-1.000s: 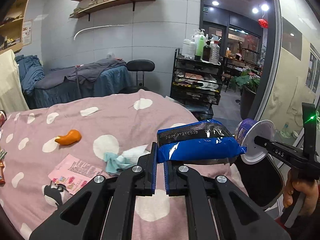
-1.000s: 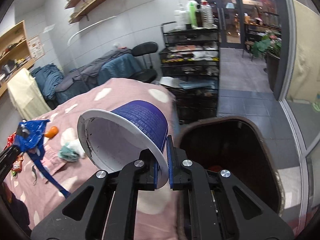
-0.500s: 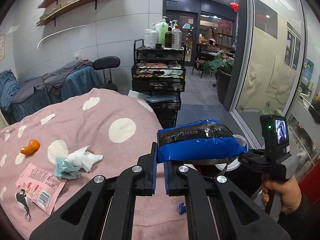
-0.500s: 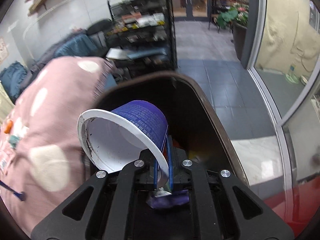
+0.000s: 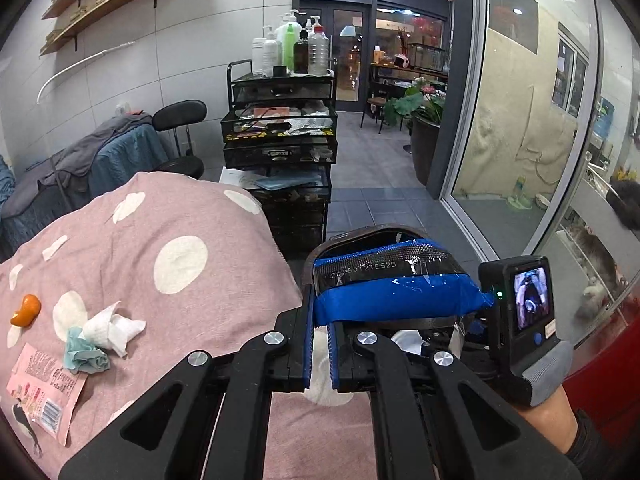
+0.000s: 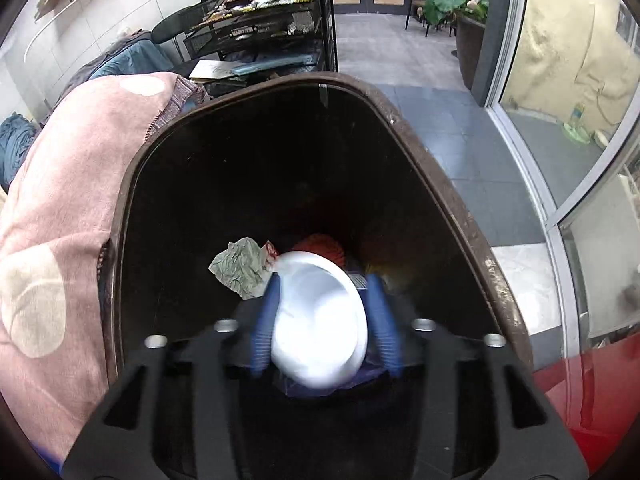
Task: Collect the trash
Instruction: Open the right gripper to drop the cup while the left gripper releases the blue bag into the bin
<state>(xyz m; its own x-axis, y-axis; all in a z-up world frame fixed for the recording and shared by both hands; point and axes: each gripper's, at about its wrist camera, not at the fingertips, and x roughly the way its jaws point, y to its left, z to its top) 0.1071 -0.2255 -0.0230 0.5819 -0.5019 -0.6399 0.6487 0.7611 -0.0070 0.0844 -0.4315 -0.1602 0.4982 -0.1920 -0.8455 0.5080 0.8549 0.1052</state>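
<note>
Your left gripper [image 5: 319,350]: jaws narrow, pinched on the blue wrapper [image 5: 394,292], which sticks out toward 3 o'clock over the bin rim. Your right gripper [image 6: 320,330]: jaws spread wide, motion-blurred, with the white cup [image 6: 320,328] between them, mouth facing the camera. Can't tell if the cup touches either pad.

Right wrist view: the gripper sits over the open mouth of the bin [image 6: 472,220]. Down inside, at 11 o'clock of the cup, is a crumpled green-grey paper [image 6: 240,266]; something red [image 6: 318,244] shows just beyond the cup.

Left wrist view, on the pink spotted bed [image 5: 200,220] at 9 o'clock of your left gripper: white and teal tissues [image 5: 102,338], pink packet [image 5: 40,392] nearer the edge, orange scrap [image 5: 26,310] further out.

Beyond the bed at 12 o'clock: black cart [image 5: 280,152] with bottles on top.
</note>
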